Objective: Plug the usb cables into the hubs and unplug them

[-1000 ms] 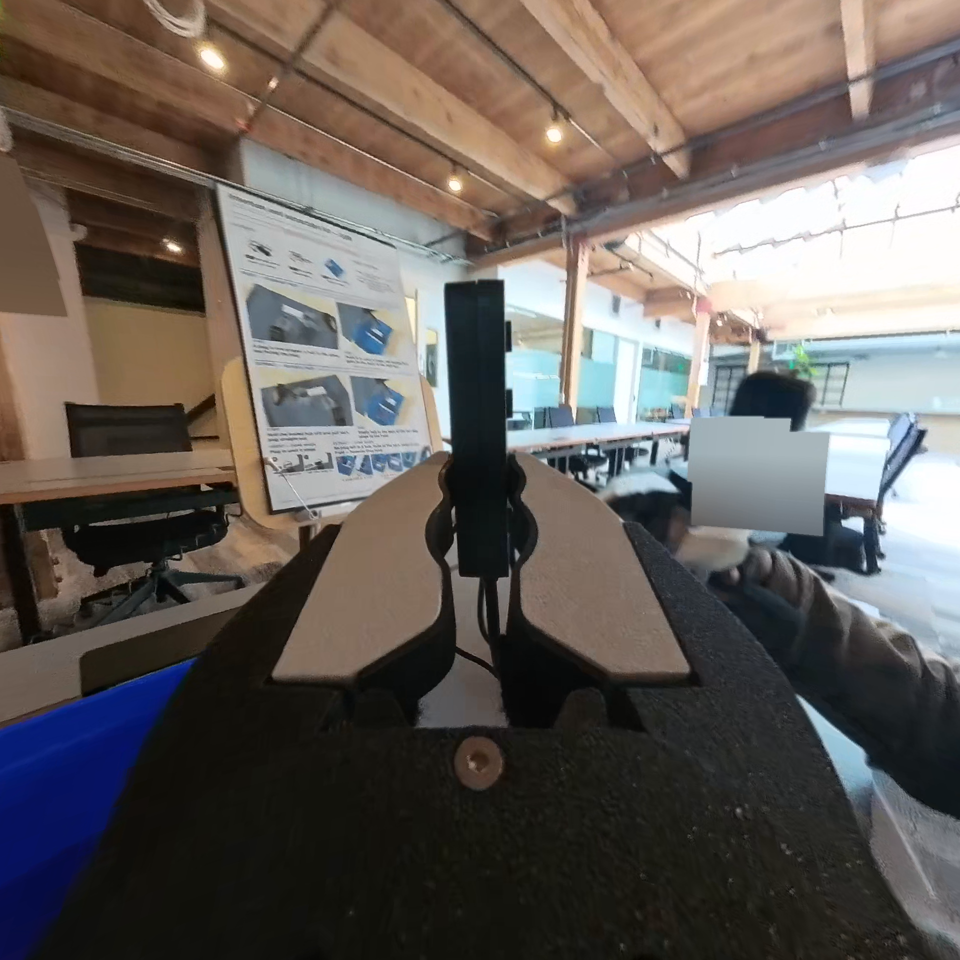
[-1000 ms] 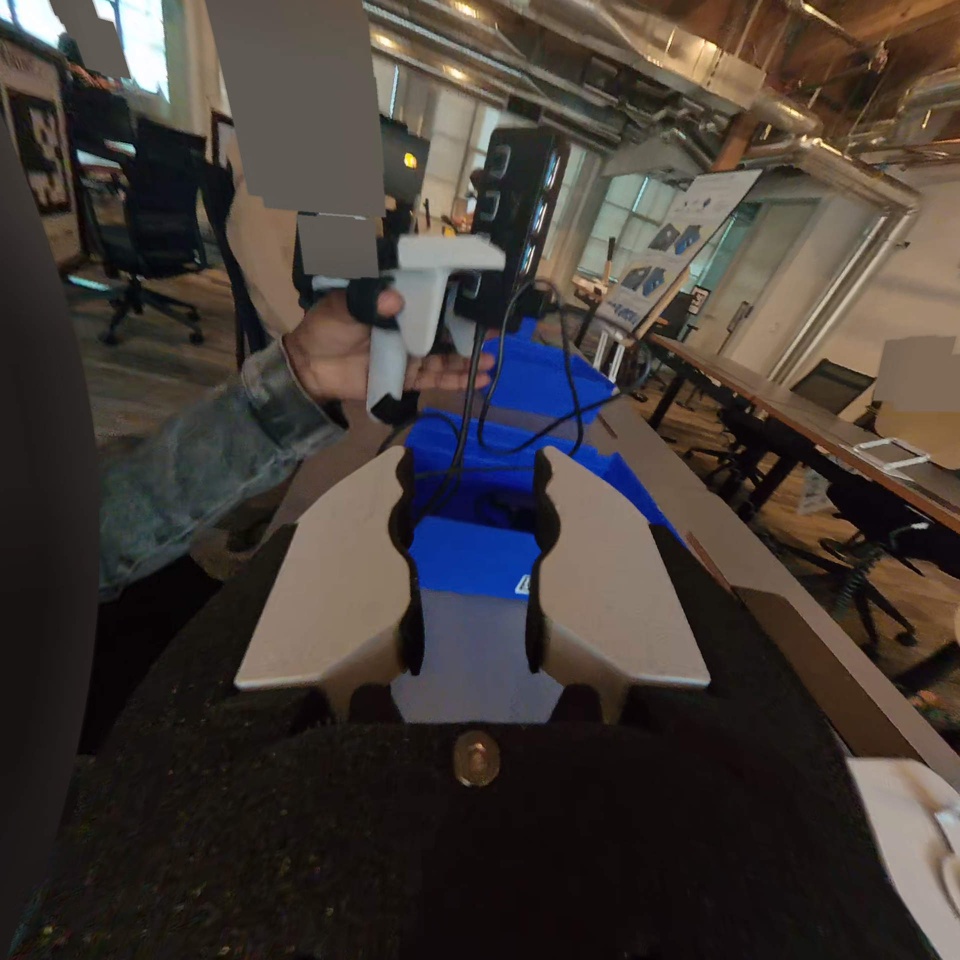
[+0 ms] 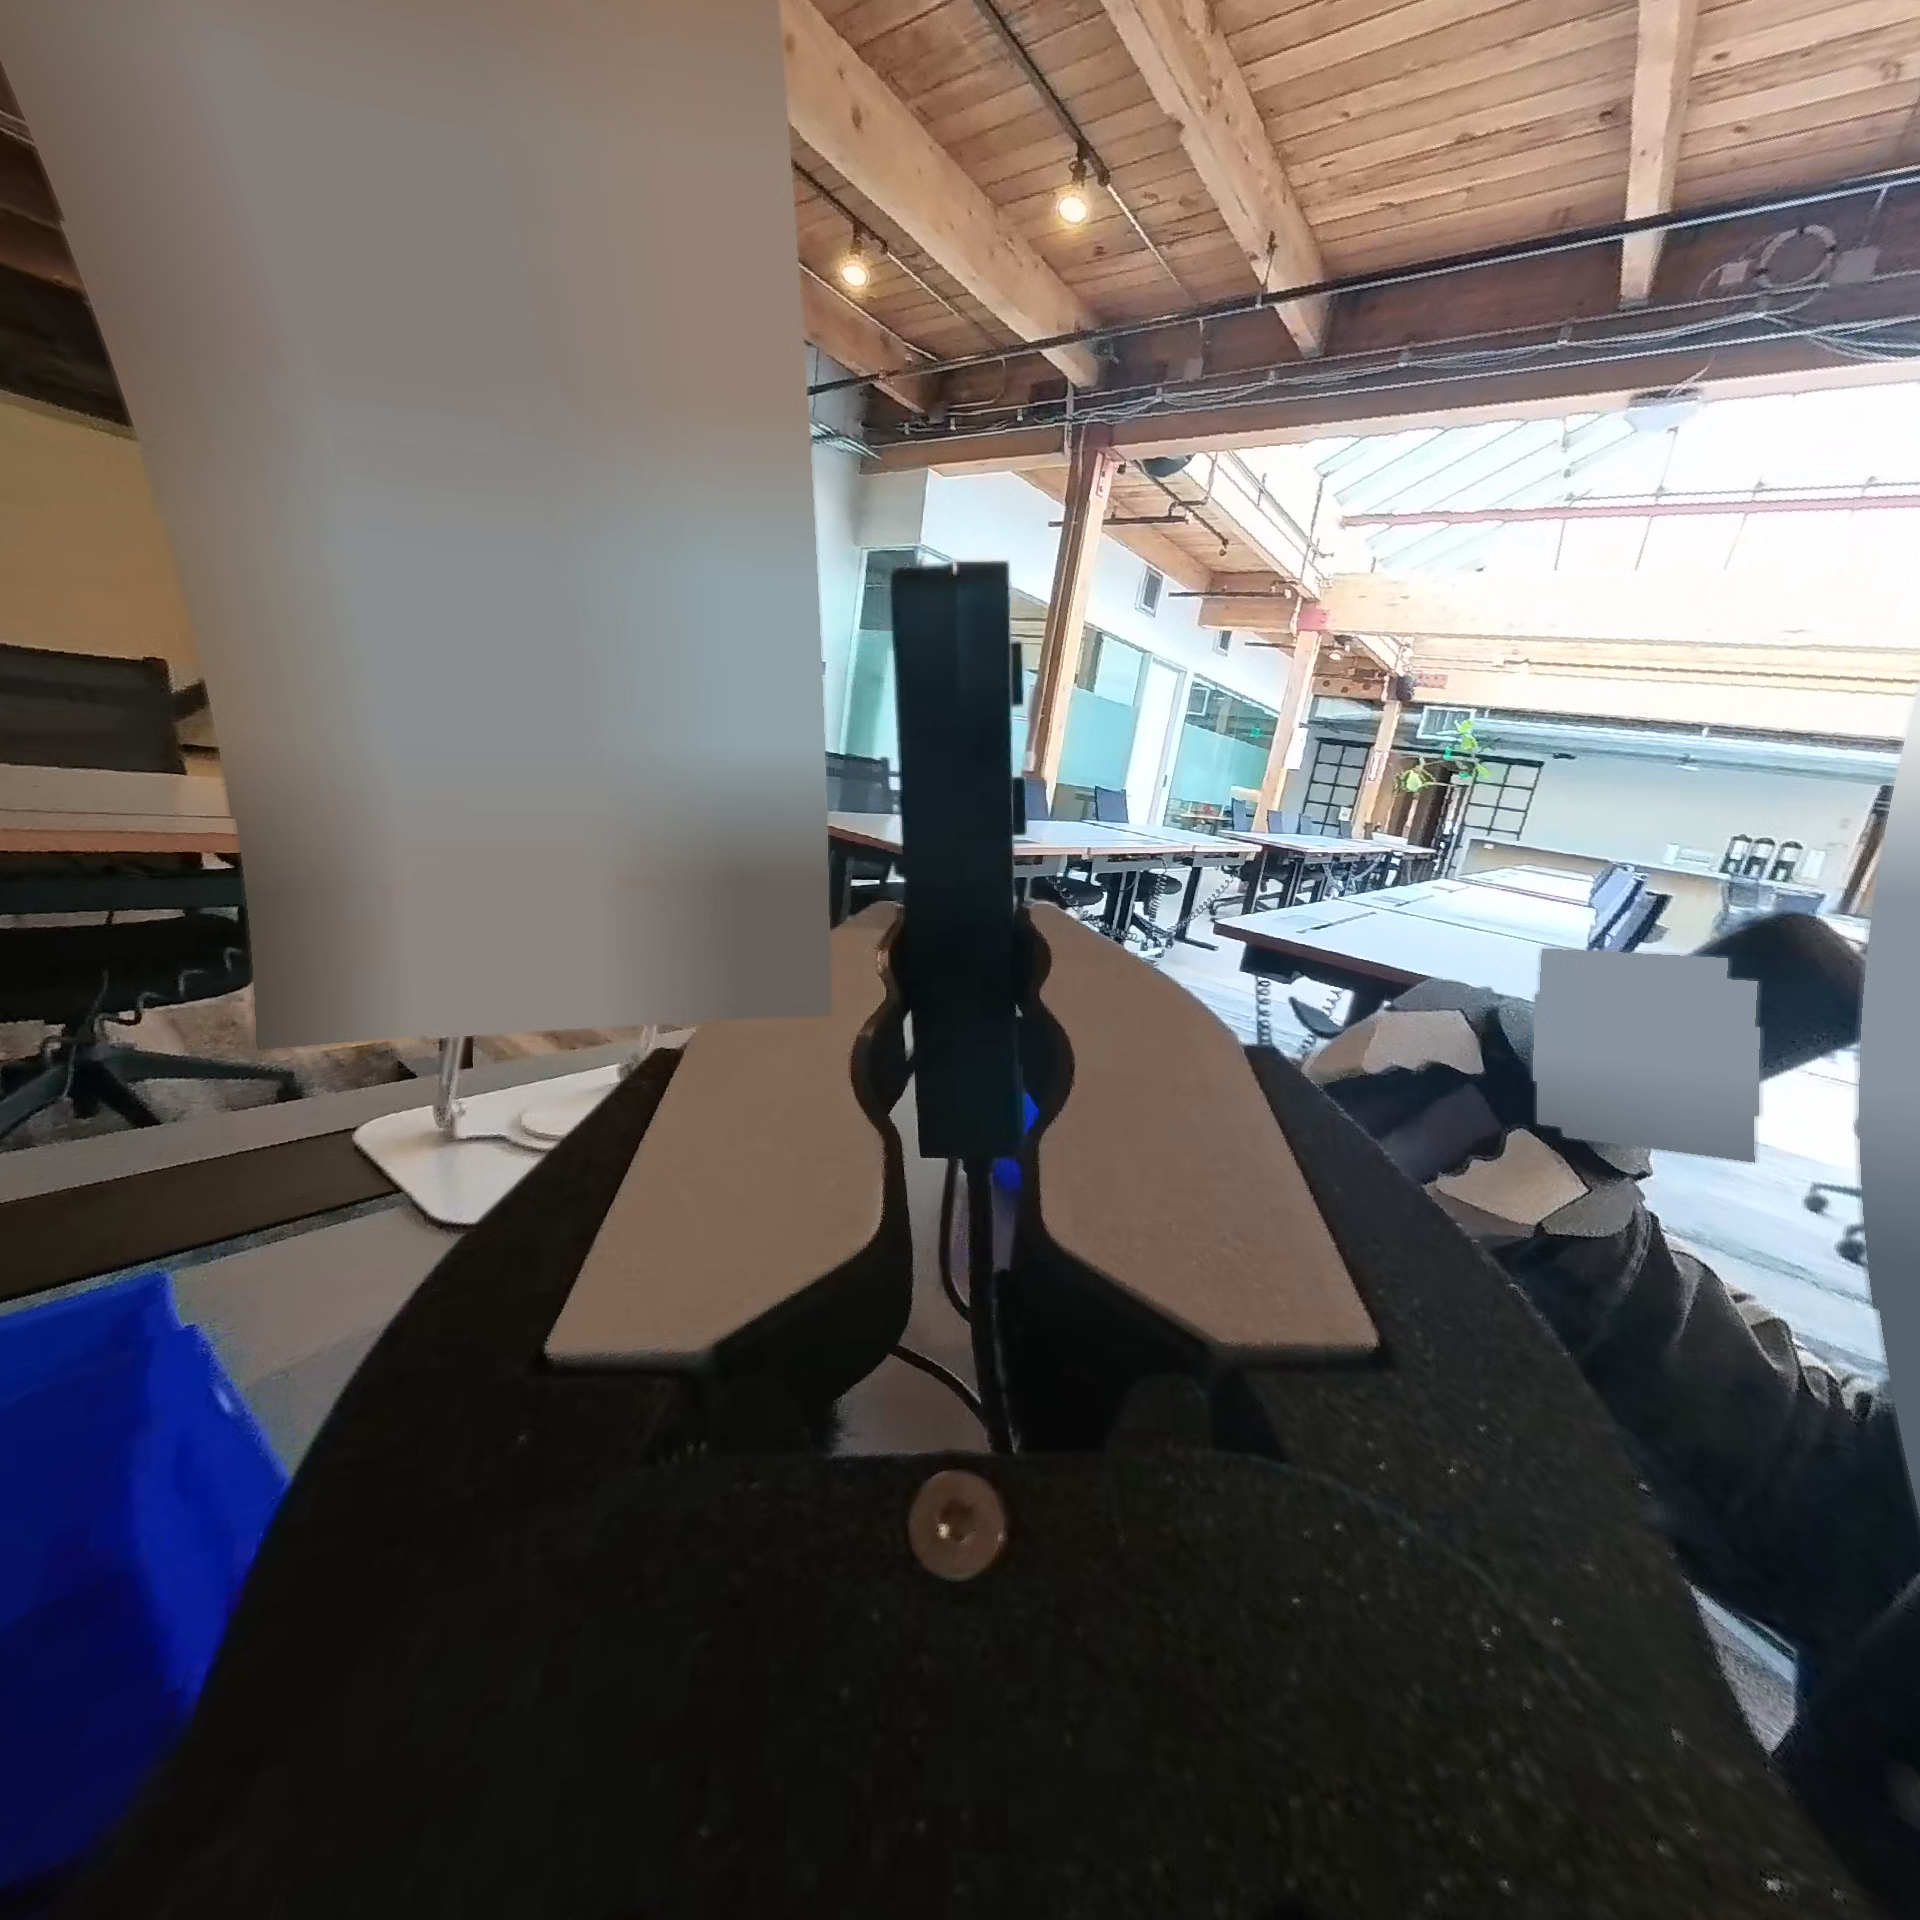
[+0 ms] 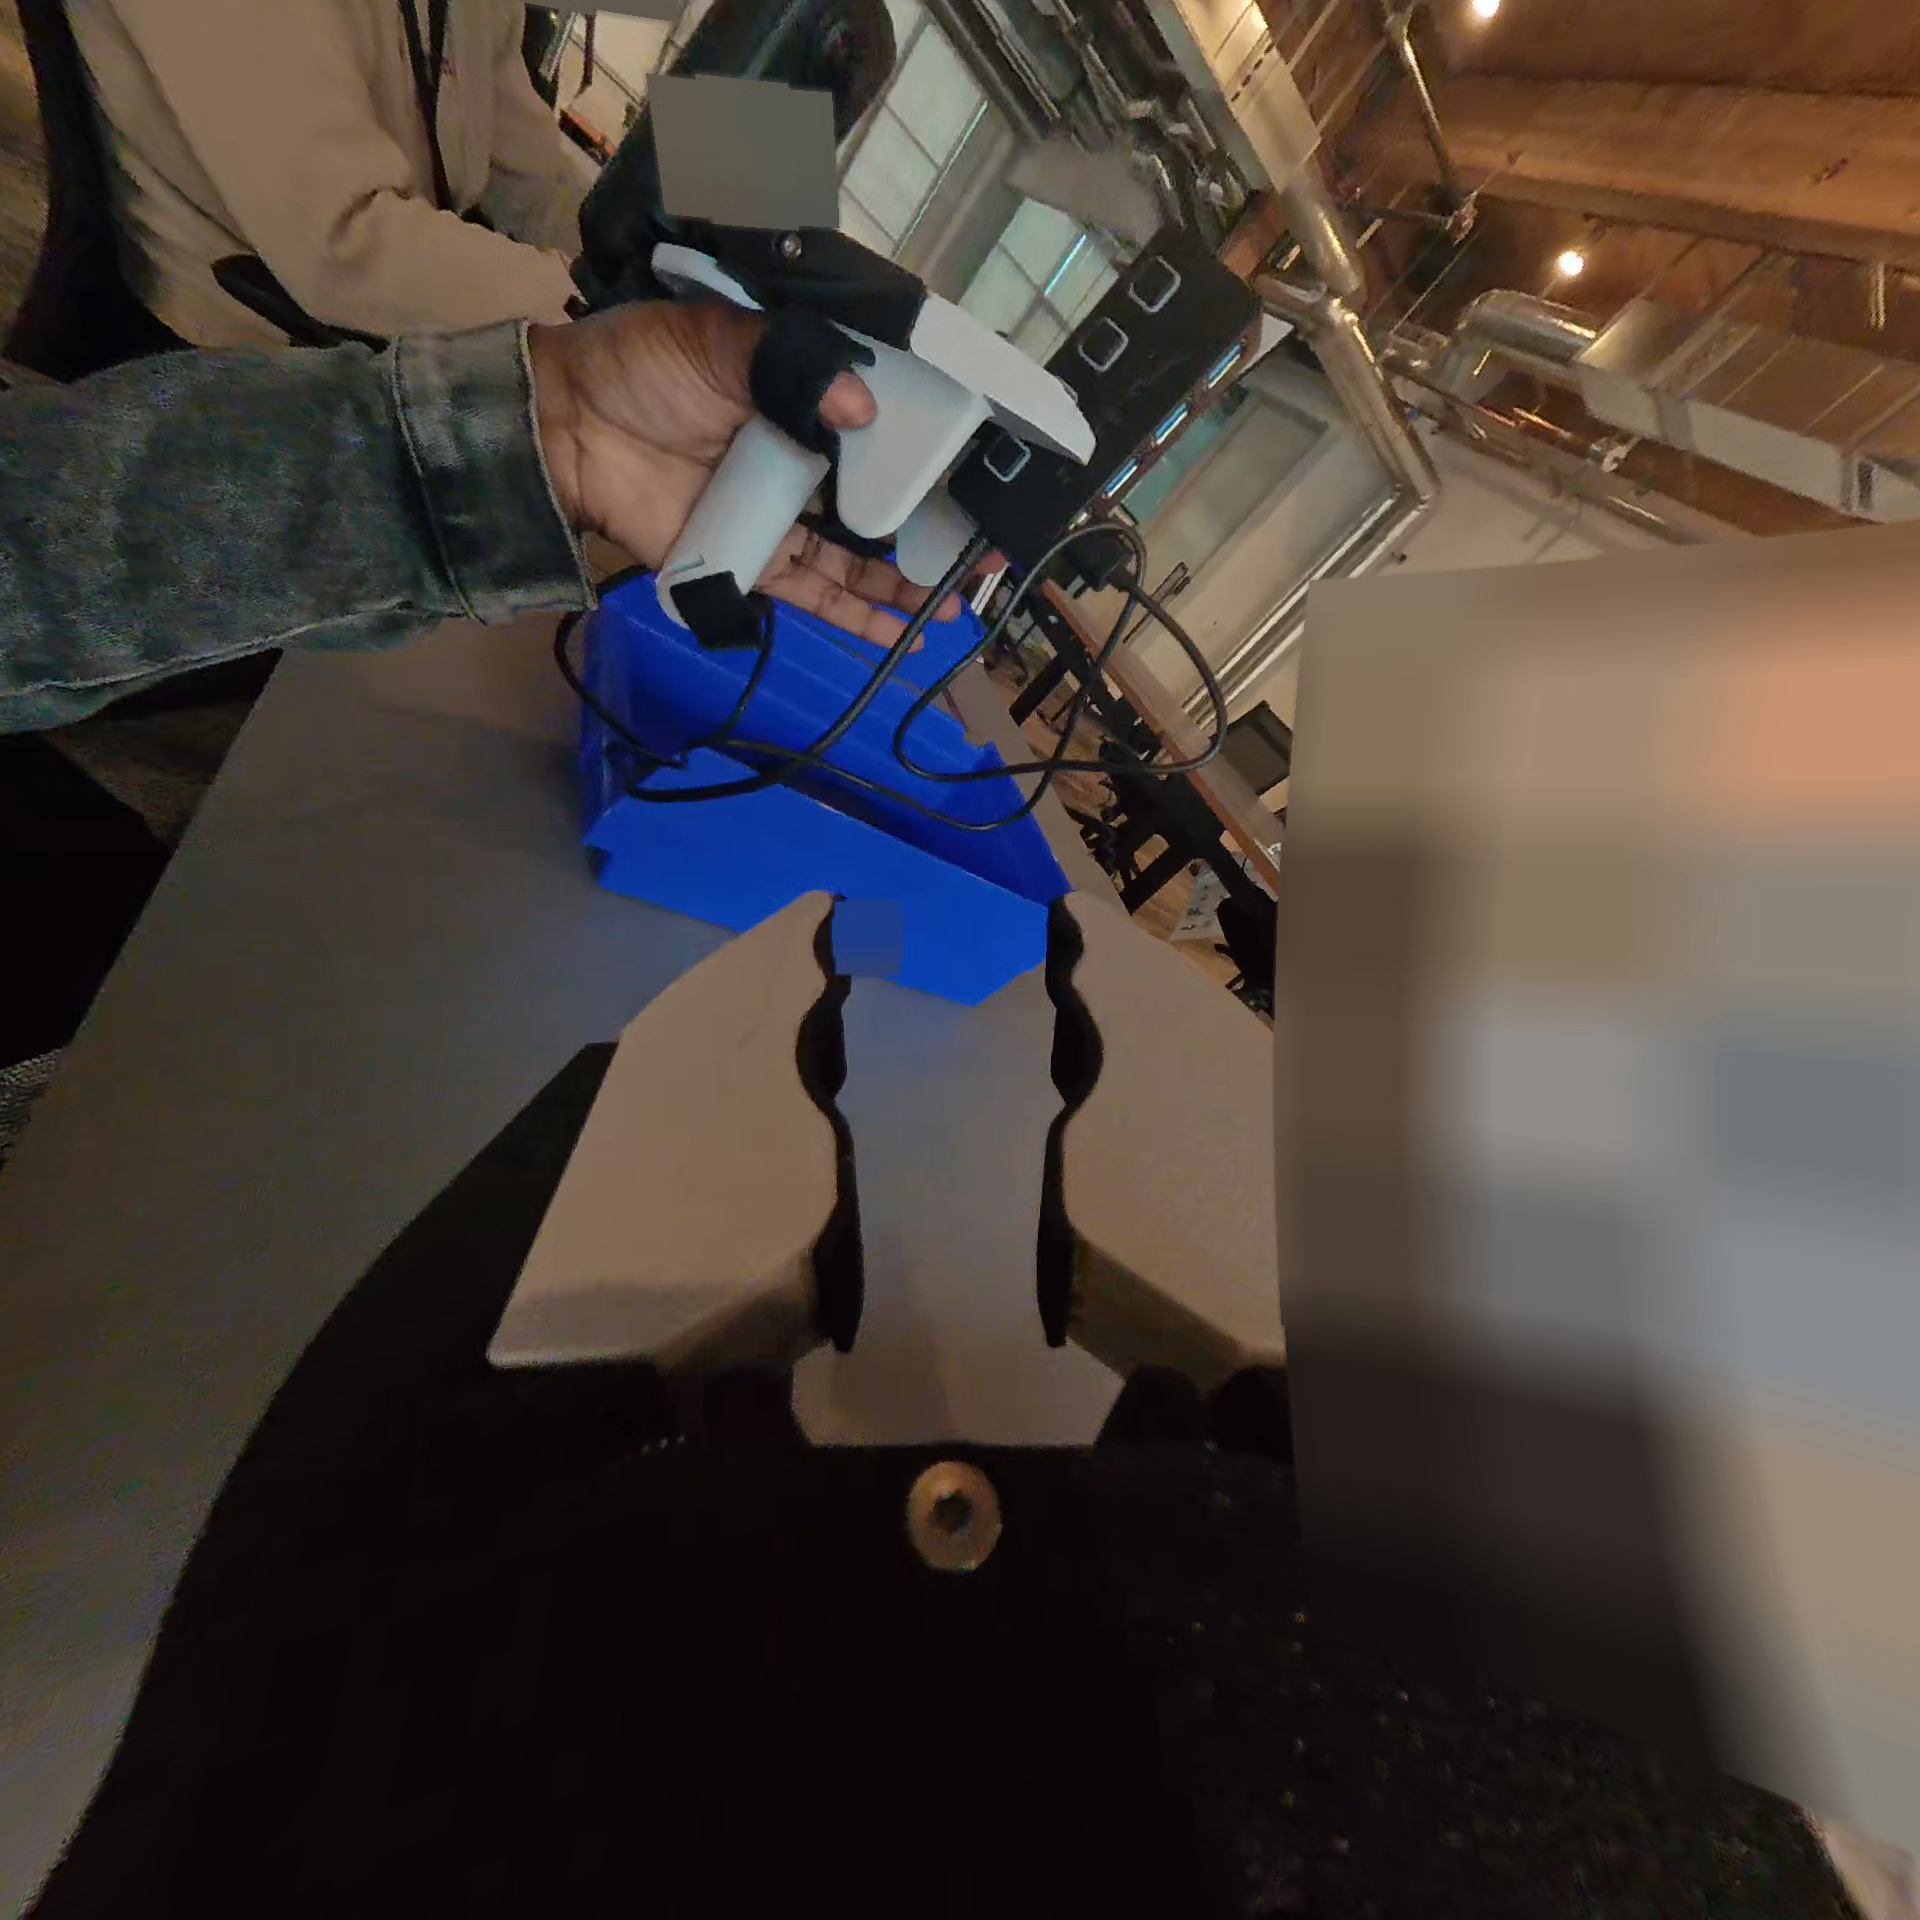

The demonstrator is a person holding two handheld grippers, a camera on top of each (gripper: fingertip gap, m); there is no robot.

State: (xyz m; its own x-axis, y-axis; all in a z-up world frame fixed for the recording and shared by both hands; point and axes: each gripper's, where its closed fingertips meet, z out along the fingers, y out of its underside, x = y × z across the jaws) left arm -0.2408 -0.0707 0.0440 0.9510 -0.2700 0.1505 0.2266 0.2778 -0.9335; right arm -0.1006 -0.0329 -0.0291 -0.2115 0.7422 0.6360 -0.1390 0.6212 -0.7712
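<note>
My left gripper (image 3: pixel 956 935) is shut on a black USB hub (image 3: pixel 956 831), held upright edge-on above the table, with black cables (image 3: pixel 982 1330) hanging from its lower end. In the right wrist view the hub (image 4: pixel 1132 395) shows its ports, held in the left gripper (image 4: pixel 966 499) by a person's hand (image 4: pixel 665 436); its cables (image 4: pixel 935 675) loop down over a blue bin (image 4: pixel 810 821). My right gripper (image 4: pixel 940 925) is open and empty, low over the grey table (image 4: pixel 364 883), short of the bin. It also shows at the right in the left wrist view (image 3: pixel 1455 1101).
A blue bin corner (image 3: pixel 104 1558) sits at the lower left of the left wrist view. A white stand base (image 3: pixel 468 1143) rests on the table behind. Desks and office chairs fill the room beyond. A person's torso (image 4: pixel 312 156) stands at the table's left side. Across from one pair of fingers to the other is roughly 15 centimetres.
The left gripper with the hub has swung right and tilted. The right gripper has rolled and pulled back from the hub; its jaws stay open.
</note>
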